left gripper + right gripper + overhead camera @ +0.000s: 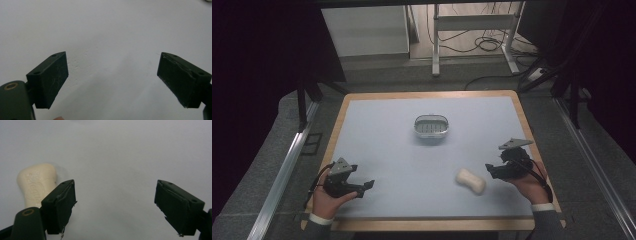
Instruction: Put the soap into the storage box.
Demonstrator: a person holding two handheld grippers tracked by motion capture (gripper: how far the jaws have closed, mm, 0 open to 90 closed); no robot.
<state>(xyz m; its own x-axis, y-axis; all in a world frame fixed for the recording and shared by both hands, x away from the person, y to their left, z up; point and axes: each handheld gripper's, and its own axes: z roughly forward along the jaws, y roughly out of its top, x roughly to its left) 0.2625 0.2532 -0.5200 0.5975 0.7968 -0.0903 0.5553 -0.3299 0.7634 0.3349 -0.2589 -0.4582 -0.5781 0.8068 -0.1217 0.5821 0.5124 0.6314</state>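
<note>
A cream bar of soap [470, 180] lies on the pale blue table top, near the front right. A small oval metal soap dish [431, 126] stands near the table's middle, farther back. My right gripper [490, 169] is held just right of the soap, open, with nothing between its jaws. In the right gripper view the soap [37, 183] shows partly behind the left jaw, and the gripper [115, 207] gapes wide over bare table. My left gripper [368, 186] hovers at the front left, far from the soap. In the left gripper view it [112, 80] is open and empty.
The table [377, 115] has a wooden rim and a pale blue top. Beyond its far edge are a white cabinet [364, 30], metal desk legs [435, 45] and cables on the floor. Metal rails [287, 165] run along both sides of the table.
</note>
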